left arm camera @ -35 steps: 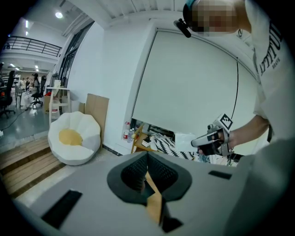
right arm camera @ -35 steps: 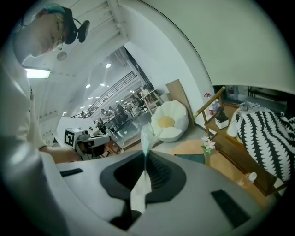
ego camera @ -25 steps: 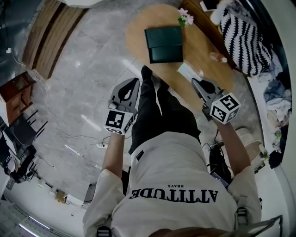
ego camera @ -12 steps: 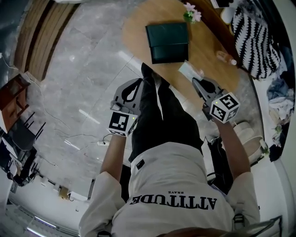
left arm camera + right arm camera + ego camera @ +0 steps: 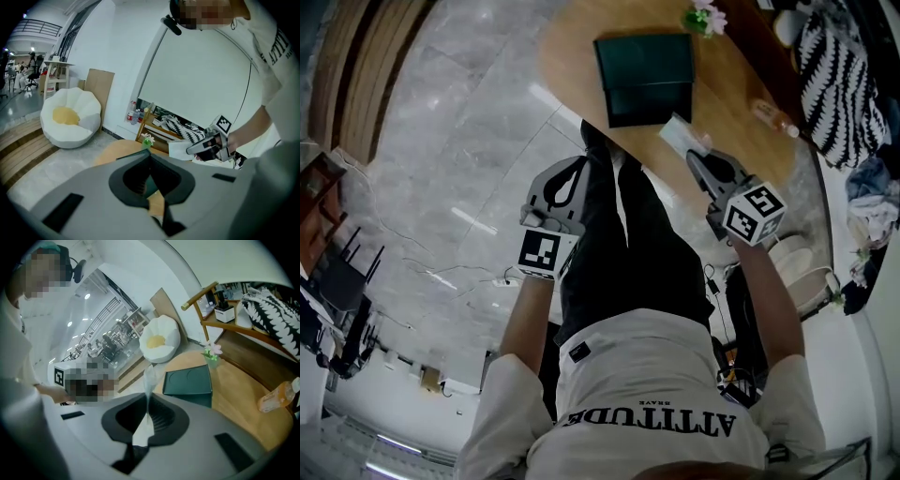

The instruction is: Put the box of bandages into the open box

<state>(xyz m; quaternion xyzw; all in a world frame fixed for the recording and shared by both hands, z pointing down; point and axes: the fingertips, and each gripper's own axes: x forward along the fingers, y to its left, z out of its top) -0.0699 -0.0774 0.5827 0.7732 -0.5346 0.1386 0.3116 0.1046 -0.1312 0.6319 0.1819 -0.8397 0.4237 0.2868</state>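
A dark green open box (image 5: 645,75) lies on the round wooden table (image 5: 581,37); the right gripper view has it (image 5: 187,380) just beyond the jaws. My right gripper (image 5: 694,157) is shut on the flat white box of bandages (image 5: 680,139), held over the table's near edge. In its own view the box (image 5: 150,376) stands edge-on between the pads of that gripper (image 5: 149,397). My left gripper (image 5: 567,171) hangs over the floor beside the person's leg, left of the table. Its jaws (image 5: 150,152) meet at the tips with nothing between them.
On the table stand a small flower pot (image 5: 705,19) and a plastic bottle (image 5: 773,117). A black-and-white patterned cushion (image 5: 834,75) lies behind it. A white beanbag seat (image 5: 70,117) sits on the marble floor, and cables with a power strip (image 5: 502,281) lie near the person's feet.
Both grippers have sunk lower. The right one has carried the white box a little nearer the green box. Neither grip has changed.
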